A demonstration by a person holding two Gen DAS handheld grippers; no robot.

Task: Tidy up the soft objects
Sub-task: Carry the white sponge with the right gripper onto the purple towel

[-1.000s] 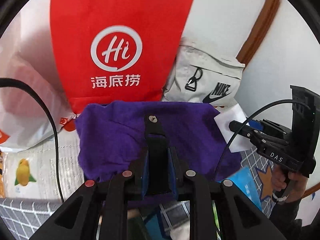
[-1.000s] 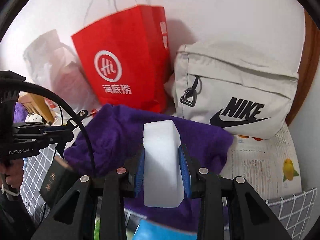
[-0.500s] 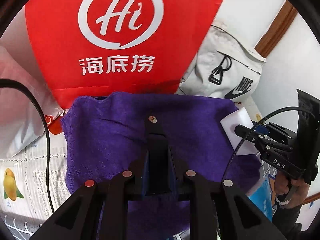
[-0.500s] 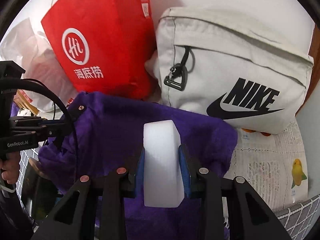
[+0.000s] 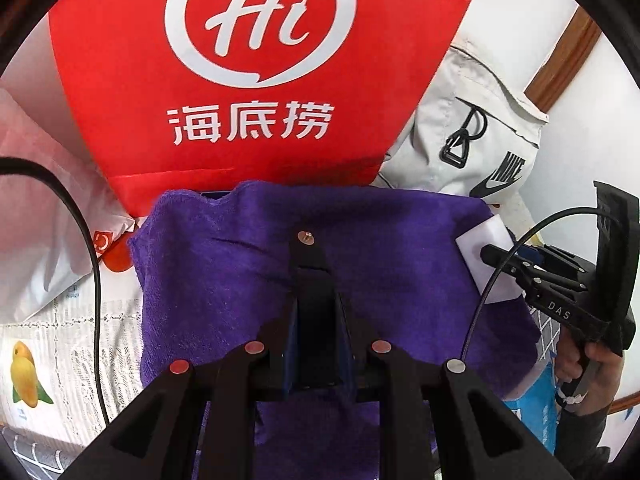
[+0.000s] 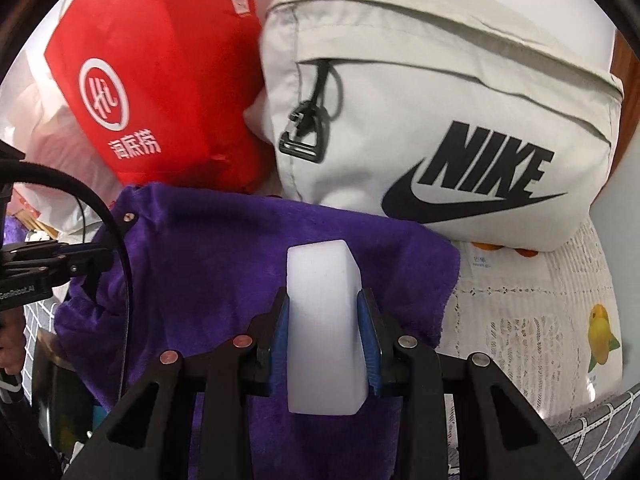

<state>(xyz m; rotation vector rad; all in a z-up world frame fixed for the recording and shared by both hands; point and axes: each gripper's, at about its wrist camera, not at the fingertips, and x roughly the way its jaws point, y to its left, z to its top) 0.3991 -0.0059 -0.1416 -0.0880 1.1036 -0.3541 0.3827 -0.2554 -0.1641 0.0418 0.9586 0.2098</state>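
Observation:
A purple towel [image 5: 240,280] hangs spread between both grippers, in front of the red bag. My left gripper [image 5: 314,320] is shut on a black clip-like piece and the towel's edge. My right gripper [image 6: 326,320] is shut on a white foam block [image 6: 324,320] with the towel [image 6: 224,264] draped behind it. In the left wrist view the right gripper [image 5: 516,268] shows at the right, holding the white block [image 5: 484,252] at the towel's corner. In the right wrist view the left gripper [image 6: 100,258] shows at the left edge of the towel.
A red paper bag [image 5: 248,72] with a white "Hi" logo stands against the wall. A beige Nike bag [image 6: 440,128] leans beside it on the right. A white plastic bag [image 5: 36,216] lies left. A fruit-print cloth [image 6: 540,320] covers the surface.
Both grippers moved forward with the towel toward the red bag and the Nike bag, which now look larger. The grips on towel and foam block are unchanged.

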